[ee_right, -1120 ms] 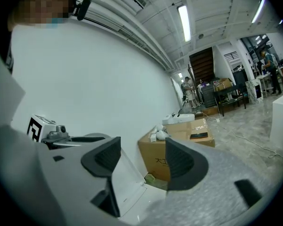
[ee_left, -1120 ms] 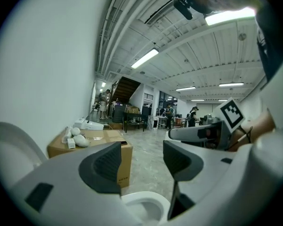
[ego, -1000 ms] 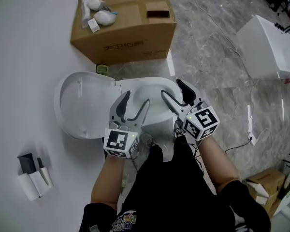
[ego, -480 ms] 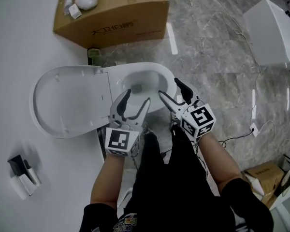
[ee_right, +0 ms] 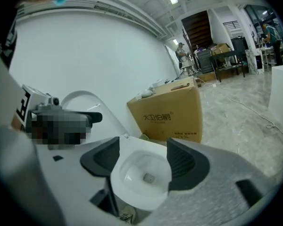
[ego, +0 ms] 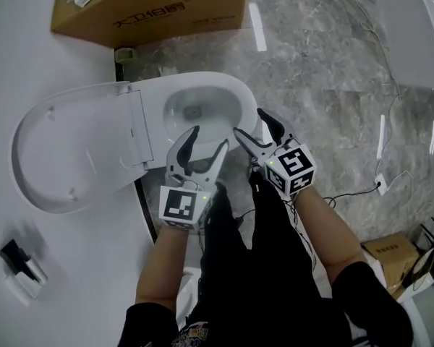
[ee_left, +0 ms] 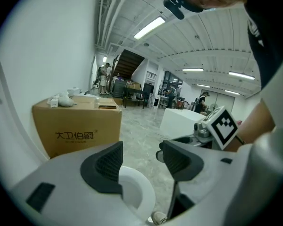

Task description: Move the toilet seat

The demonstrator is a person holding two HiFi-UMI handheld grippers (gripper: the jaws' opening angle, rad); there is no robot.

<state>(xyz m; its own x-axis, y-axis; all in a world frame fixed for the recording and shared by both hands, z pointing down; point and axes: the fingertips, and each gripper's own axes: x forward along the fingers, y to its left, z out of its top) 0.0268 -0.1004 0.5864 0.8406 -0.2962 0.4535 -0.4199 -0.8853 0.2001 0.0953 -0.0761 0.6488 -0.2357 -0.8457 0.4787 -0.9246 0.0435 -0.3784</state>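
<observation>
The toilet seat [ego: 72, 150] stands raised against the wall, seemingly moved already, while the left claw [ego: 210, 137] and right claw [ego: 248, 121] hover apart, empty, above the bowl [ego: 235, 92].

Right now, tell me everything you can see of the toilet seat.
The seat is a white, glossy oval, plastic by its look, with small bumpers on its underside. It stands raised, hinged at the bowl's rear and seemingly leaning on the wall. The left gripper and right gripper are clear of it.
</observation>
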